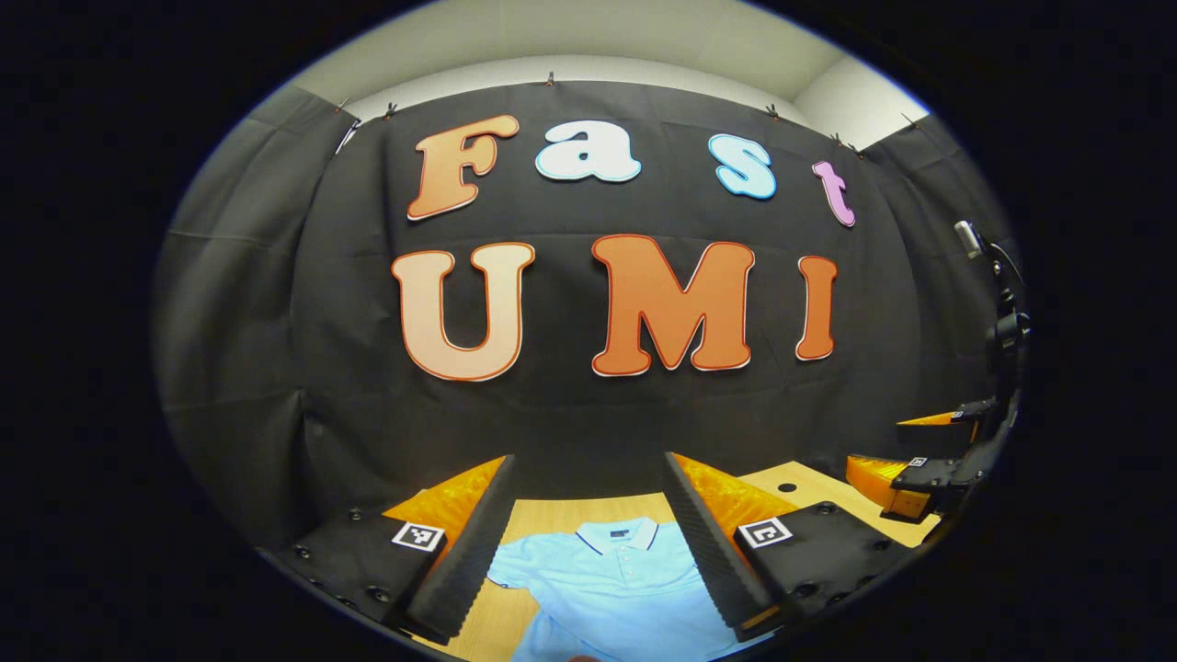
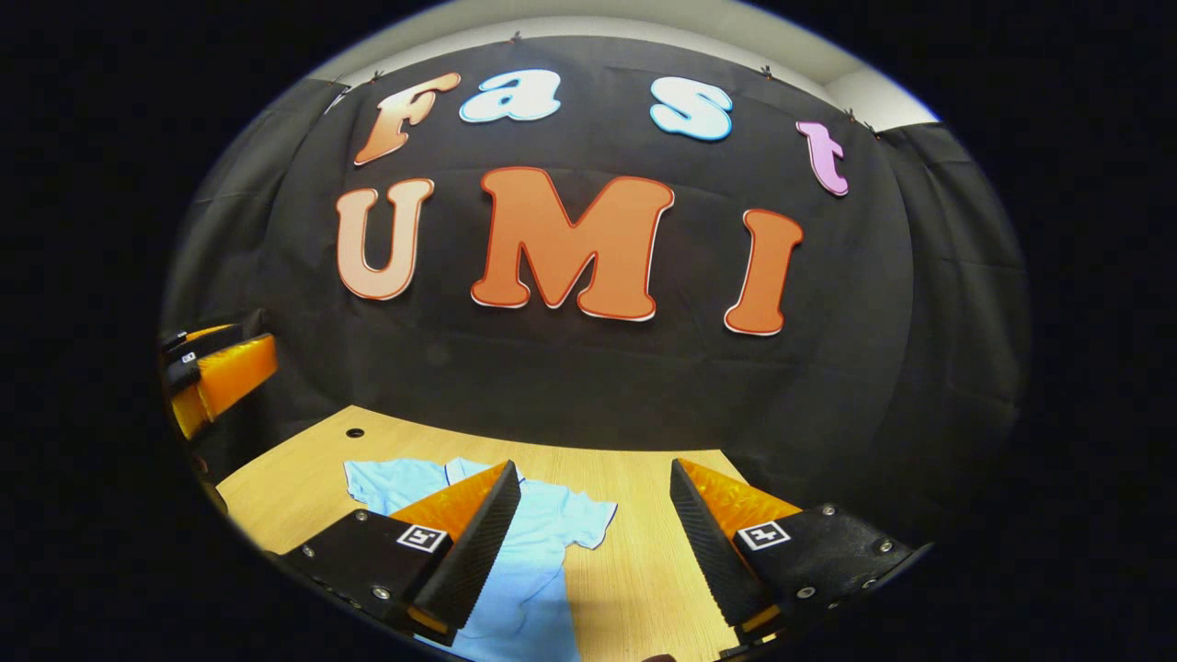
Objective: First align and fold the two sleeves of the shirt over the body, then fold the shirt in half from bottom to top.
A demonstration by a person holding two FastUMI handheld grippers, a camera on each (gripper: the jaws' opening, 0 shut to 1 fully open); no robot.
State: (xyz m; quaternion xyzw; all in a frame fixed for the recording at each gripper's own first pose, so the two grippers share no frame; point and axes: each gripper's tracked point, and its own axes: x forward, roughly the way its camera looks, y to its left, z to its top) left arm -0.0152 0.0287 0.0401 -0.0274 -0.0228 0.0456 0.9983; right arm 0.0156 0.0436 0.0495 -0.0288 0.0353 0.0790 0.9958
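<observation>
**Both claws open above a flat shirt**

The light blue shirt [image 1: 614, 588] lies flat on the wooden table [image 2: 634, 478], collar toward the far wall, with nothing in any container to report.

In the left gripper view, the left claw [image 1: 588, 538] has its two fingers spread wide and grips nothing — the collar and chest of the shirt lie in the gap between them, below and just beyond the tips. The near part of the shirt is cut off at the bottom edge of the view. At the far right the right claw [image 1: 906, 460] hangs above the table, partly cut off by the edge.

In the right gripper view, the right claw [image 2: 596, 538] is likewise wide open and empty. The shirt lies to its left — one short sleeve [image 2: 579, 519] reaches into the gap, while the left finger [image 2: 478, 542] hides part of the body. A small round hole [image 2: 355, 432] sits in the table at the far left.
</observation>
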